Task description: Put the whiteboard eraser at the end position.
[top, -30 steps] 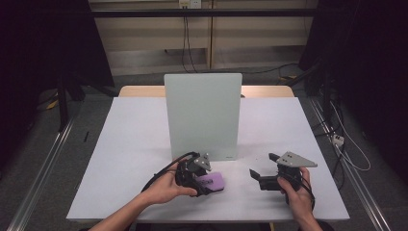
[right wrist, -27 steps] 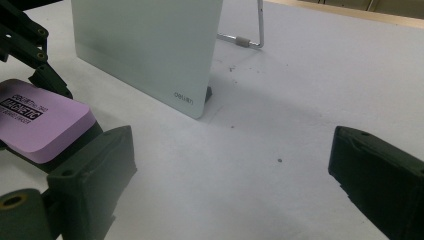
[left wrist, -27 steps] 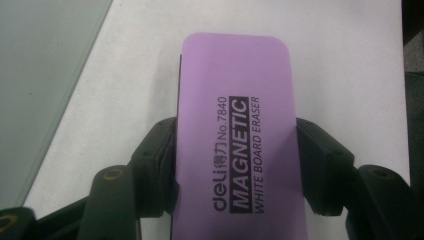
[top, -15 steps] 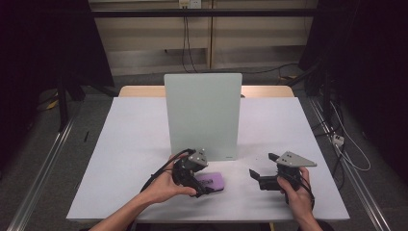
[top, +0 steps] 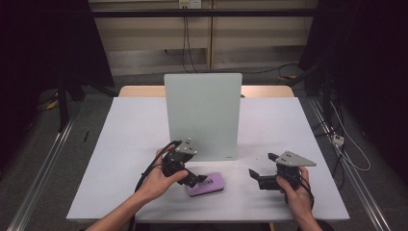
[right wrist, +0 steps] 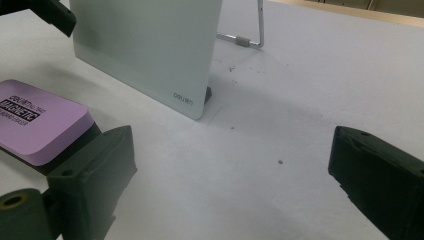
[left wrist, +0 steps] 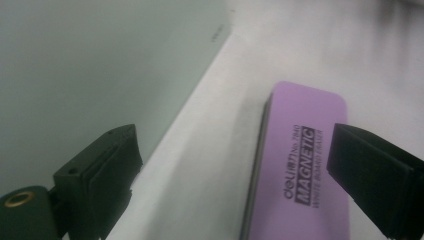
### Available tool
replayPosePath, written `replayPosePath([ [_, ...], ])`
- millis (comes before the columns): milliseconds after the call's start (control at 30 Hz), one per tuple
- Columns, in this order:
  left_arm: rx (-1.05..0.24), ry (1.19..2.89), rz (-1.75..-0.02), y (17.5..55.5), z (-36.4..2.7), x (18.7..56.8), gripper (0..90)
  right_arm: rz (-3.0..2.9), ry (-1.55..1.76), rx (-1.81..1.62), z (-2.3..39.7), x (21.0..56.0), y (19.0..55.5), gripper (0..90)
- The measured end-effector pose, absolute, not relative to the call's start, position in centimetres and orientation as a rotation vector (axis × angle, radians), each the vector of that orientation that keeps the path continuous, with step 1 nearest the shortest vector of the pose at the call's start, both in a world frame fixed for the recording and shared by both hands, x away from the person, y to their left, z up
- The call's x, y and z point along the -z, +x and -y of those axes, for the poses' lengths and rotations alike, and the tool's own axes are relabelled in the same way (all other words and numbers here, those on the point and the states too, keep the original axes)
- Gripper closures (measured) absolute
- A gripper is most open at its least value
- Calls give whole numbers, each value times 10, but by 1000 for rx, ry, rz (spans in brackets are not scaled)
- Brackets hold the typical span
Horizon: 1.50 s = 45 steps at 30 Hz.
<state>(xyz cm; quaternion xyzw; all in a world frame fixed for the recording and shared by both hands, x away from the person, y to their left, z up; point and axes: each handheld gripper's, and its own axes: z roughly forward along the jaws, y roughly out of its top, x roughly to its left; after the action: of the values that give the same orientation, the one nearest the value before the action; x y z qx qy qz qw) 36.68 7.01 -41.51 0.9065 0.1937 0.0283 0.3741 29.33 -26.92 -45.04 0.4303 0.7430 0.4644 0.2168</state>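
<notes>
A purple magnetic whiteboard eraser [top: 208, 185] lies flat on the white table [top: 130, 144], just in front of the upright whiteboard [top: 202, 115]. My left gripper [top: 196, 179] hovers at the eraser's left end. Its jaws have just been opening and now stand wide. In the left gripper view [left wrist: 235, 145] the eraser [left wrist: 300, 165] lies on the table under the gap, near the right jaw, with neither pad pressing on it. My right gripper [top: 261, 166] rests open to the right of the eraser, nothing between its jaws [right wrist: 230, 150]. The right gripper view has the eraser [right wrist: 35, 120] at its left.
The whiteboard [right wrist: 145, 45] stands on a wire foot [right wrist: 250, 35] across the middle of the table. Its pale face [left wrist: 75, 65] is close beside my left gripper. Dark floor and cables surround the table.
The left gripper's jaws went from shut on the eraser to wide apart. That hand drew back a little to the left and upward, leaving the eraser on the table. The right hand kept still.
</notes>
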Motion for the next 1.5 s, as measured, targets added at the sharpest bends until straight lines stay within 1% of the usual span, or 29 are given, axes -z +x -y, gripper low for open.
replayPosePath([
  [133, -112, 2268, -552, 365, -84, 410, 65, -2059, 1193, -1287, 269, 450, 293, 49],
  [200, -154, 2250, -578, 364, -92, 409, 66, -2059, 1194, -1288, 269, 450, 293, 49],
  [267, -167, 2240, -616, 365, -101, 410, 67, -2059, 1199, -1290, 270, 450, 293, 49],
  [367, -181, 2215, -630, 365, -112, 412, 67, -2058, 1199, -1287, 270, 450, 293, 49],
  [500, -242, 2140, -684, 363, -130, 410, 71, -2059, 1198, -1283, 268, 450, 293, 49],
  [600, -236, 2080, -731, 363, -144, 408, 71, -2057, 1201, -1282, 269, 451, 293, 49],
  [633, -252, 2068, -746, 362, -150, 408, 71, -2056, 1202, -1281, 269, 451, 293, 50],
  [967, -279, 2050, -821, 355, -188, 417, 68, -2054, 1216, -1267, 269, 451, 293, 52],
  [1033, -304, 2030, -852, 353, -194, 418, 67, -2052, 1219, -1265, 269, 451, 293, 53],
  [1200, -339, 2040, -861, 348, -204, 422, 66, -2054, 1219, -1263, 268, 451, 292, 53],
  [1367, -338, 1994, -887, 344, -214, 430, 64, -2049, 1233, -1260, 269, 451, 293, 54],
  [1500, -375, 1977, -898, 344, -218, 430, 64, -2055, 1225, -1258, 268, 452, 293, 53],
])
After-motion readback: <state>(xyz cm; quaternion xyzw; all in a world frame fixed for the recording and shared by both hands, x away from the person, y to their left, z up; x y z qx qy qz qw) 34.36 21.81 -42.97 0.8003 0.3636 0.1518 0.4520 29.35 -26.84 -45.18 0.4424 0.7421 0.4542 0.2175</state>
